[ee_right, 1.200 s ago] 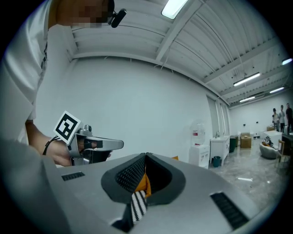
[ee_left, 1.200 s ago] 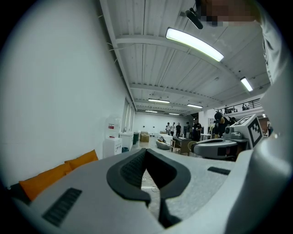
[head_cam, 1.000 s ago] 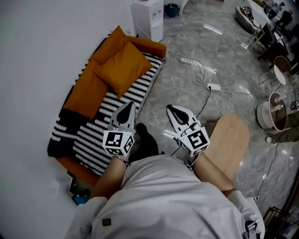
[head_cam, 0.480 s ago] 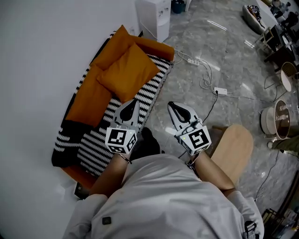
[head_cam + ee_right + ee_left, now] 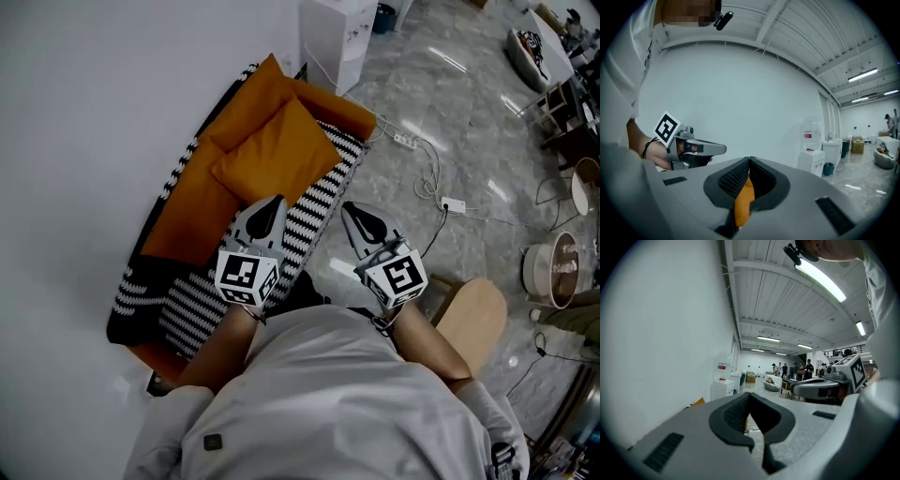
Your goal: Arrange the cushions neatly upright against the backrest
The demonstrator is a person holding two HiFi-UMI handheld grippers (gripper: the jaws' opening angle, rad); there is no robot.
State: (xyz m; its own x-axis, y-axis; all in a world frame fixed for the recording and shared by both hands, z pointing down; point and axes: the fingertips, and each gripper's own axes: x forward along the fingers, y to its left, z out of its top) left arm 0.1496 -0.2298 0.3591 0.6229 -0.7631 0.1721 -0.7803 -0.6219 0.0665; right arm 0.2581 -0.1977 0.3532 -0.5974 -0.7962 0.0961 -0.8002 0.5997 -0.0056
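The striped sofa (image 5: 323,192) stands along the wall. Its orange cushions (image 5: 277,155) lie slumped across seat and backrest, none neatly upright yet. The left hand-held gripper (image 5: 272,204) and right hand-held gripper (image 5: 352,211) are pressed together and empty, likely just approaching the seat's edge.

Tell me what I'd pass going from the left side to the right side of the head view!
white wall → left gripper → right gripper → wooden stool → round tub. The sofa and its orange cushions overlap the left gripper, so they are left out.
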